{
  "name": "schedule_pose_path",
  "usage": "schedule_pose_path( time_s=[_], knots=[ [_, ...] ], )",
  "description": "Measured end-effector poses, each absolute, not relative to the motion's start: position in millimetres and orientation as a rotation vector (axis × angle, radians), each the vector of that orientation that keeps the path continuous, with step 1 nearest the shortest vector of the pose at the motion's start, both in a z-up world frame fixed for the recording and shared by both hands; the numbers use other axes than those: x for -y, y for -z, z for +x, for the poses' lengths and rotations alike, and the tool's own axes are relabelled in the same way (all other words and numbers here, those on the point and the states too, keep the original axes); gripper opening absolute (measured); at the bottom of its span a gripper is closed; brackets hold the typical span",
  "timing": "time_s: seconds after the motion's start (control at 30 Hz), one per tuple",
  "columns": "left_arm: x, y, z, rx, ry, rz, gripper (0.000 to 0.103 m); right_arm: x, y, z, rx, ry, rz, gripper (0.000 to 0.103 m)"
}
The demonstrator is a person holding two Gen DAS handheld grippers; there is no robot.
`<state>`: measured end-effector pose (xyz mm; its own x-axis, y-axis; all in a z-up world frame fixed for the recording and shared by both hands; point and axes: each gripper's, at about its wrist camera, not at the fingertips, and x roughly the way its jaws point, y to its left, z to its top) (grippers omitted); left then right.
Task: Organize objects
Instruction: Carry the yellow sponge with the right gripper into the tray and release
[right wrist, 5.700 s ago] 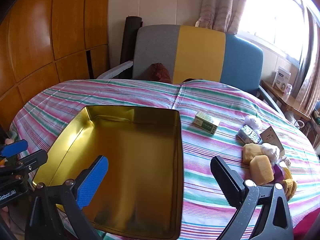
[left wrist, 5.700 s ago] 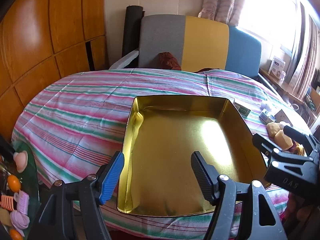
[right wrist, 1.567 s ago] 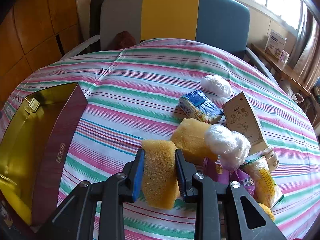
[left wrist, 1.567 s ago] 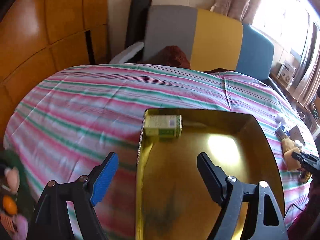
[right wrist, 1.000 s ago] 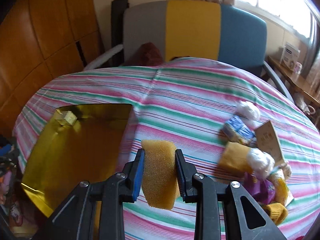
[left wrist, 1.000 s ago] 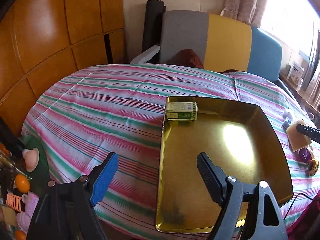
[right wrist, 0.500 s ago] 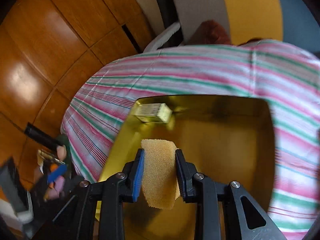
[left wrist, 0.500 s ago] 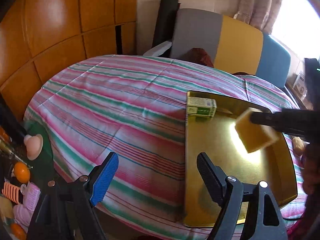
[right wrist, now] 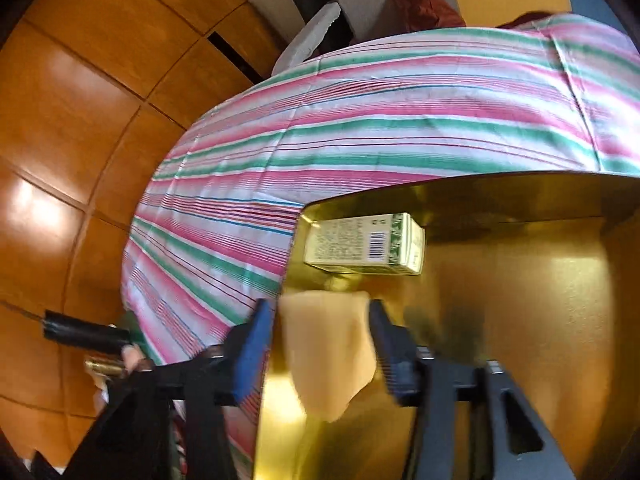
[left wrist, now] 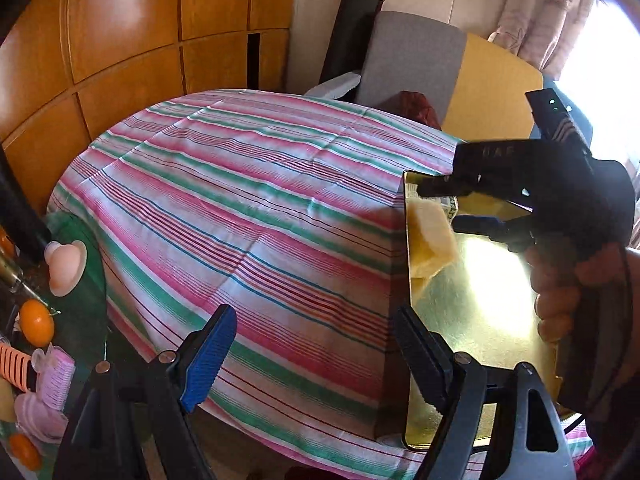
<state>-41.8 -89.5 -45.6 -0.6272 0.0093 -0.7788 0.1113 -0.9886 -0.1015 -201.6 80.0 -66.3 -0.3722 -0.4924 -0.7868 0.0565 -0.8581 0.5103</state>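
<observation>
Right wrist view, near to far: my right gripper point(right wrist: 322, 344), jaws opening, releases the yellow sponge point(right wrist: 328, 354) over the gold tin point(right wrist: 560, 320); a green carton point(right wrist: 362, 248) already lies at twelve o'clock. My left gripper point(left wrist: 316, 354) hangs unclenched and empty. By my estimate two items are in, though how many remain outside I cannot see.

My left camera looks down over the striped-cloth bench point(left wrist: 248, 208); my right hovers close above the shared shiny gold metal tray point(right wrist: 560, 320).

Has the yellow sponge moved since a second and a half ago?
Yes. The sponge went from the striped tablecloth into the gold tin, near the green box.
</observation>
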Motion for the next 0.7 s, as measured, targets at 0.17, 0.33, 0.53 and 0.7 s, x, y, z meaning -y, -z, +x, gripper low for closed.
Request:
schedule_pose_path(
  time_s=[0.17,0.33,0.53,0.7],
  knots=[
    [89.5,41.3,-39.7,-0.228,2.788,1.309,0.081,-94.7,56.5,-188.5,0.619,2.285,1.462,0.072],
    [83.9,32.1,-35.9,-0.208,2.812,1.274,0.082,-115.9,43.9,-162.8,0.558,2.335,1.422,0.075],
    [67.9,21.0,-27.7,-0.16,2.85,1.245,0.082,-138.2,26.2,-120.7,0.376,2.442,1.337,0.082],
    [54.8,16.5,-23.8,-0.112,2.871,1.247,0.082,-156.5,19.5,-93.5,0.292,2.498,1.291,0.086]
  ],
)
